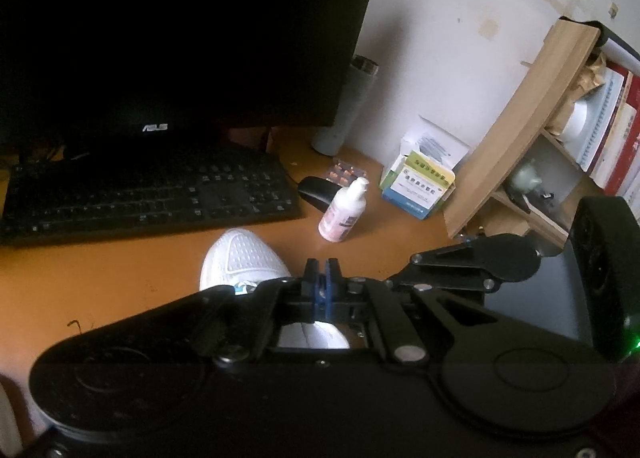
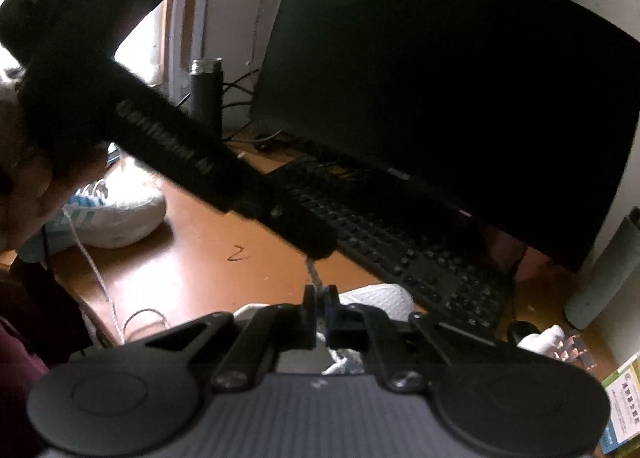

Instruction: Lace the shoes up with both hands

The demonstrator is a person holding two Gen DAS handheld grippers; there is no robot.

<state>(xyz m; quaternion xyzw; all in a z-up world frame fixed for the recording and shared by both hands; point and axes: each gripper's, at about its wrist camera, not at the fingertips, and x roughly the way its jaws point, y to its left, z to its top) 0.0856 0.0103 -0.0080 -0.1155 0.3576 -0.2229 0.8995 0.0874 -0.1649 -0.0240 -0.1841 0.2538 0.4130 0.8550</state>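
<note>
Our right gripper (image 2: 320, 292) has its two fingers squeezed together on a thin white lace (image 2: 314, 274). The lace runs up from the fingers to the tip of our left gripper (image 2: 316, 252), which reaches across from the upper left. In the left wrist view the left gripper's (image 1: 321, 264) fingers are pressed together too. We cannot see the lace between them there.

Right under both tools sits the white shoe (image 1: 240, 254) on the orange desk (image 1: 120, 278). Its toe points at the keyboard (image 1: 148, 193). A second shoe (image 2: 116, 213) with blue stripes lies off to the left, and its lace (image 2: 96, 278) trails loose over the desk.

We think the lacing is partway along. The eyelets are hidden under the tools, so we cannot tell how many are done. The other shoe looks like it needs lacing as well.

Room is tight in front: the keyboard is near the toe, and a small bottle (image 1: 344, 209) stands close by. There is more bare desk to the left.
</note>
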